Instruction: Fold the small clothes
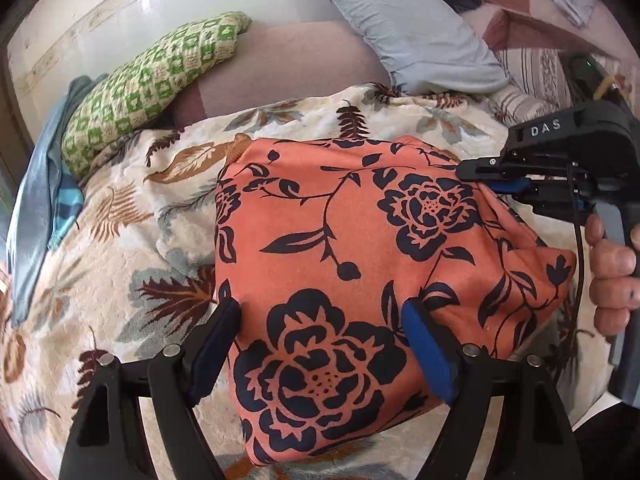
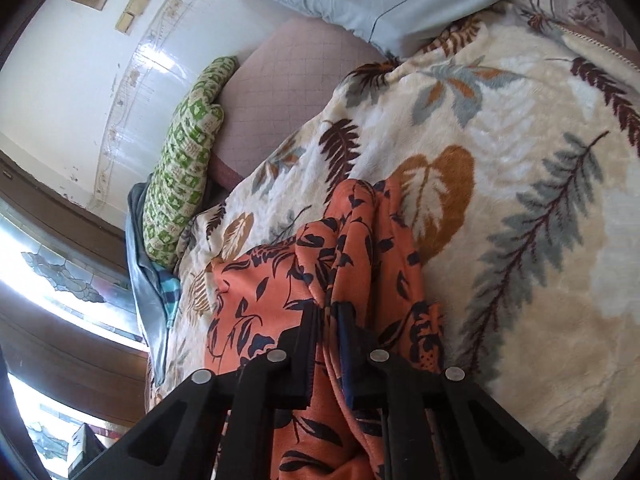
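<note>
Although the bed takes up most of both views, we read progress from the one garment on it. The leaf-print blanket (image 1: 120, 248) covers the mattress, with a grey-blue pillow (image 1: 416, 40) and a green checked cushion (image 1: 148, 84) well beyond the work area, near the wall.

On the blanket lies our orange floral garment (image 1: 352, 256), gathered into a roughly squared packet whose far and left edges look straight. We judge that at least one fold is in, since the cloth shows doubled layers along its right side, but the shape is not finished: that right side is bunched and lifted rather than flat.

Our right gripper (image 1: 472, 172) is the reason. In the left wrist view it comes in from the right and meets the garment's far right corner; in its own view its fingers are pressed together with a ridge of orange cloth (image 2: 340, 240) pinched between them, the fabric draping in pleats from there.

Our left gripper (image 1: 320, 320) hangs over the near part of the garment with its fingers spread wide, blue pads (image 1: 424, 344) either side of a large flower, gripping nothing. Whether its tips touch the cloth we cannot tell.

What remains, as we judge it, is to lay the held corner across, flatten the bunched side, and probably make one more fold.
</note>
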